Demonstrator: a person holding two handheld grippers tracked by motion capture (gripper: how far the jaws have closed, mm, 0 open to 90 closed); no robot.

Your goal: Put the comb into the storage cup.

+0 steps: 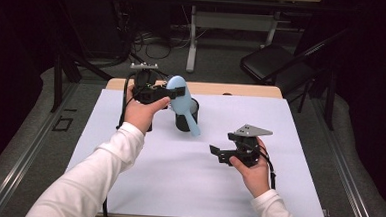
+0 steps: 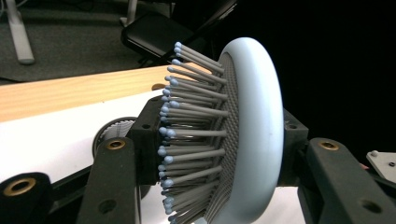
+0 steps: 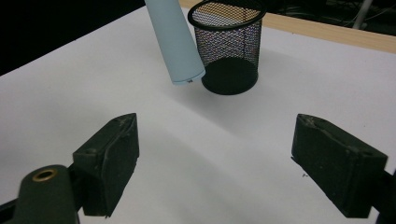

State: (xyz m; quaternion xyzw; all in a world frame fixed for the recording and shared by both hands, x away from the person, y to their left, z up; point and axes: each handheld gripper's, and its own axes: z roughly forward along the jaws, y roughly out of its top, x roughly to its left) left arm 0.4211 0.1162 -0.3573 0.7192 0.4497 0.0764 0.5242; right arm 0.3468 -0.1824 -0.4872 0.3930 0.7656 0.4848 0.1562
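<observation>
The left claw [image 1: 174, 93] is clamped on the head of a pale blue hairbrush [image 1: 181, 108]. In the left gripper view one jaw presses into the bristles [image 2: 187, 135] and the other bears on the smooth back of the head [image 2: 261, 130], so the brush head stands edge-on between them. In the high view the left hand [image 1: 141, 111] holds this claw raised above the far left part of the worktop [image 1: 188, 168]. The brush hangs from it with its head up and its handle [image 3: 175, 42] slanting down toward the person, and the handle's blunt end is in the air, clear of the white sheet.

Just behind the handle stands a black mesh cup [image 3: 229, 44], upright on the sheet near the worktop's far edge. The brush is in front of the cup, outside it.

The right claw [image 1: 217, 153] is held by the right hand [image 1: 253, 169] low over the near right part of the worktop, well apart from the brush. Its jaws stand wide with nothing between them, and they point toward the cup and the handle.

Beyond the worktop, a folding chair [image 1: 276, 63] stands on the floor.
</observation>
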